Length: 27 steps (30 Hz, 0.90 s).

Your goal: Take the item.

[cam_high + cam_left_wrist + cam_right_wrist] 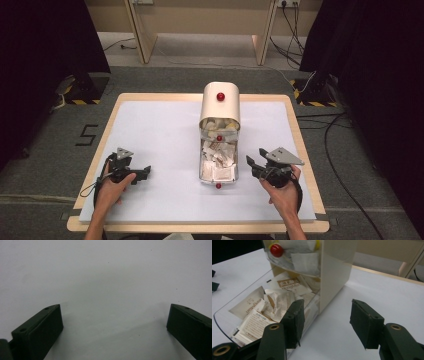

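Observation:
A cream dispenser box [220, 106] with a red knob [220, 96] stands mid-table. Its clear lower drawer [218, 172] is pulled out toward me and holds several paper sachets [274, 306]. In the right gripper view, a second red knob [276, 250] sits on the upper clear compartment. My right gripper [252, 166] hovers just right of the drawer, jaws open, with nothing between them [327, 302]. My left gripper [144, 174] rests at the front left, well away from the box. Its jaws stand wide open [115, 306] over the bare white surface.
The white mat [150, 130] covers a wooden-edged table [295, 125]. Wooden furniture legs [142, 40] stand on the floor behind. Black curtains flank both sides, and cables [340, 165] trail over the floor at the right.

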{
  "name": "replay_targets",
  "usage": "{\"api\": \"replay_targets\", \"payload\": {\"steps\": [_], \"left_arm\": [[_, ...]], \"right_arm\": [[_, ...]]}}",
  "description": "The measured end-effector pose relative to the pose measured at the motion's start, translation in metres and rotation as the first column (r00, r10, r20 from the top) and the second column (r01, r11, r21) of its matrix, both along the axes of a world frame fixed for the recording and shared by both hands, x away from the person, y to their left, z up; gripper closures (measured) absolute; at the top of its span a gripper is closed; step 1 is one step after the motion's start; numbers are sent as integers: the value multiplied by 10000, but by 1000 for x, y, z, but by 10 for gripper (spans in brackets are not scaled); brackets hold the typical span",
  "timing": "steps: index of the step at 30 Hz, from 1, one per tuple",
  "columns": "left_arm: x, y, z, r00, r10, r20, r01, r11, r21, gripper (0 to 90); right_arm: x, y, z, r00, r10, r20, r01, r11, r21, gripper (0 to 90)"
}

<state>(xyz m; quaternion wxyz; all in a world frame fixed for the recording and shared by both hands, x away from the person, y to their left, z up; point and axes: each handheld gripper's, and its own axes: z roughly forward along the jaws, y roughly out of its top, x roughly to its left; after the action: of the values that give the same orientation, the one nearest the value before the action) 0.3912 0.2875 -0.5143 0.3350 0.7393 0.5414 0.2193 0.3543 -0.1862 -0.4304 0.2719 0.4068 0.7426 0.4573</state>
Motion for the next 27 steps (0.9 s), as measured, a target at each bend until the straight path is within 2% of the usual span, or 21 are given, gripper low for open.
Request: {"api": "replay_targets", "payload": {"steps": [5,12,27], "left_arm": [[0,0,0,10000,11,0,-11,10000,29,0],[0,-1,0,10000,25,12,-25,10000,37,0],[0,-1,0,10000,19,0,-19,9999,100,0]], "right_arm": [[1,16,9,9982,539,275,-537,9985,-76,465],[-1,30,6,9951,983,110,-982,9951,-139,473],[5,43,-6,9924,1220,-127,-1223,9921,-270,491]]}}
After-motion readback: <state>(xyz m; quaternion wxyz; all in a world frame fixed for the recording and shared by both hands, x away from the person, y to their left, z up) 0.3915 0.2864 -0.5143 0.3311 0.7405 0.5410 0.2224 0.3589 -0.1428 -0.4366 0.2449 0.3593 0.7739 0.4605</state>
